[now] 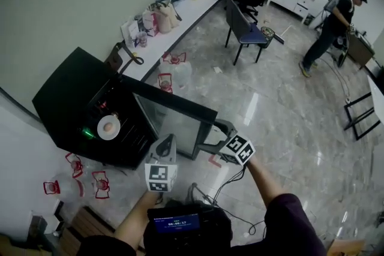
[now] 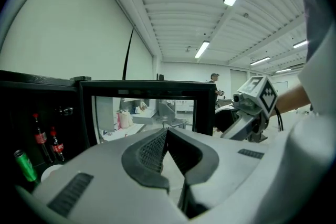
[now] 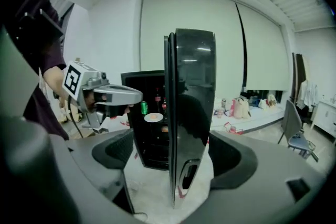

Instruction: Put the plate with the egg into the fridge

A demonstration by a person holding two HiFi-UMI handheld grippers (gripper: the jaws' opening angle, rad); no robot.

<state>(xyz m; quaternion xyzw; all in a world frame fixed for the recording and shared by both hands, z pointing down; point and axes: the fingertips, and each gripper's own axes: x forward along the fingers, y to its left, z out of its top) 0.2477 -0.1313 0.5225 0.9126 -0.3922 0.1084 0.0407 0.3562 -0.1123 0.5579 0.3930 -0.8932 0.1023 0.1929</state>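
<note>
A white plate with an egg sits on a shelf inside the open black fridge, next to a green can and bottles. In the right gripper view the plate shows beyond the glass door. My right gripper stands open around the door's free edge, with its pads apart from the door on both sides. My left gripper is shut with nothing in it, in front of the fridge opening and facing the door glass.
Red-handled water bottles lie on the floor left of the fridge. A wall bench holds bags. A blue chair, a person and a black table frame stand farther off on the marble floor.
</note>
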